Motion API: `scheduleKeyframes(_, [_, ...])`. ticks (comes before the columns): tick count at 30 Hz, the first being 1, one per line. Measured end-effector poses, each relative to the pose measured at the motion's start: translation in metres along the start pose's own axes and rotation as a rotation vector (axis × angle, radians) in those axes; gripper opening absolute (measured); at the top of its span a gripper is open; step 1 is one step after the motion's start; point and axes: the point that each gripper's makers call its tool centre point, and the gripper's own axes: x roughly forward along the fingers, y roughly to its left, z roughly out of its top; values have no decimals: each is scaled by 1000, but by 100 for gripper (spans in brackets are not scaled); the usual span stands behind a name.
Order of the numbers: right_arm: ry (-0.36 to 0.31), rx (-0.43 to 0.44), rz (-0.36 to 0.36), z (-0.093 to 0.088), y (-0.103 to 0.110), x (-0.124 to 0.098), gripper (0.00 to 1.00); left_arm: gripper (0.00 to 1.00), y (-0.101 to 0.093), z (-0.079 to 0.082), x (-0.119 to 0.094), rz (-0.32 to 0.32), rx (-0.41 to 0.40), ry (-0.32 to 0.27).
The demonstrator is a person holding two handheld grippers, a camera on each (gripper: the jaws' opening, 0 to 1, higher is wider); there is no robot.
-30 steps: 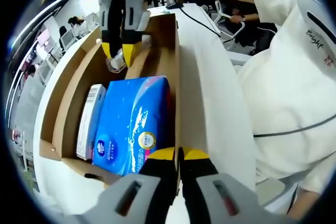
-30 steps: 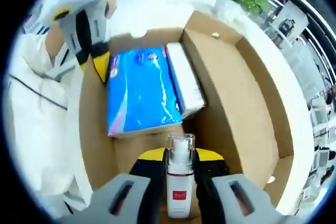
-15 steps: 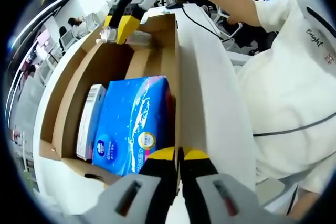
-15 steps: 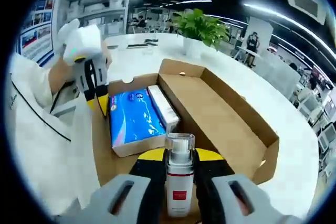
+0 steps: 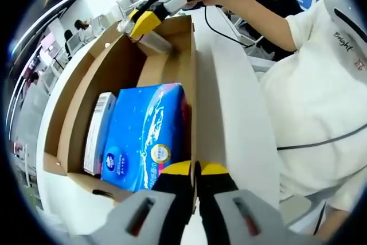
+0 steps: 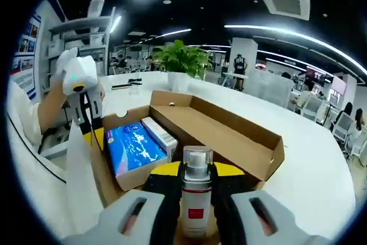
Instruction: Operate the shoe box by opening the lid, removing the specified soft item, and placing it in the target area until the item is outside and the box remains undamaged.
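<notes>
1. The right gripper [image 6: 195,171] is clamping a spray bottle [image 6: 196,199] above the open box [image 6: 229,136].
2. The left gripper [image 5: 195,168] is pinching the box wall, jaws closed.
3. The blue tissue pack [image 5: 143,136] is lying inside.

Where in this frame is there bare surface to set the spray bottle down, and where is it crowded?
Bare white table lies beyond the open lid, toward the plant. The box floor past the blue tissue pack is free. The box end by the left gripper is crowded with the pack and a white carton.
</notes>
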Motion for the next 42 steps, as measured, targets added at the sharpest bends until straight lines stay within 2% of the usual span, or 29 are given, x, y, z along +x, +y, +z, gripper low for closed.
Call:
scheduleKeyframes(2, [-68,-17,-8,9,0,-1,19,2,0,0,0,3,1,-1])
scheduleKeyframes(4, [-154,33,19,22,6,-2,19,2,-1,0,0,4,1,-1])
scheduleKeyframes(6, [-169,74,37,24,9,-3,19,2,-1,0,0,3,0,0])
scheduleKeyframes(7, [-181,70,26,26,8,-4,19,2,-1,0,0,2,-1,0])
scheduleKeyframes(8, [-234,54,4,33,6,-6,19,2,-1,0,0,0,-1,0])
scheduleKeyframes(10, [-268,20,-20,38,4,-9,19,2,-1,0,0,-2,-2,1])
scheduleKeyframes(13, [-291,28,-43,40,3,-14,19,2,-2,0,0,-2,-1,0])
scheduleKeyframes(15, [-345,16,-72,48,1,-18,19,2,-2,1,0,0,0,-1])
scheduleKeyframes(17, [-358,-18,-56,49,5,-18,19,2,-3,1,0,1,1,-2])
scheduleKeyframes(18, [-351,-2,-71,48,4,-18,19,2,-3,1,0,1,1,-2])
scheduleKeyframes(19, [-345,14,-124,46,-3,-20,19,2,-3,0,1,1,0,0])
scheduleKeyframes(20, [-354,-2,-143,48,-5,-22,19,2,-3,0,1,1,1,0])
scheduleKeyframes(23, [-397,18,-123,53,-1,-28,19,2,-4,1,1,2,2,-2])
scheduleKeyframes(25, [-395,14,-124,53,-2,-28,19,2,-5,1,1,1,2,-3])
scheduleKeyframes(27, [-338,10,-146,45,-8,-25,19,2,-5,1,1,0,2,-2])
scheduleKeyframes(29, [-267,13,-125,36,-7,-21,19,2,-6,1,1,-1,2,-3])
scheduleKeyframes(31, [-361,3,-100,48,0,-26,19,2,-6,1,1,-3,2,-2])
scheduleKeyframes(33, [-416,-3,-92,54,5,-33,19,2,-7,1,2,-6,0,0])
scheduleKeyframes(35, [-417,-7,-93,56,7,-37,19,2,-6,1,2,-7,0,0])
scheduleKeyframes(40, [-461,4,-99,73,5,-48,19,2,-5,1,2,-6,3,-3])
scheduleKeyframes(42, [-442,4,-118,75,2,-50,19,2,-5,1,2,-5,4,-3])
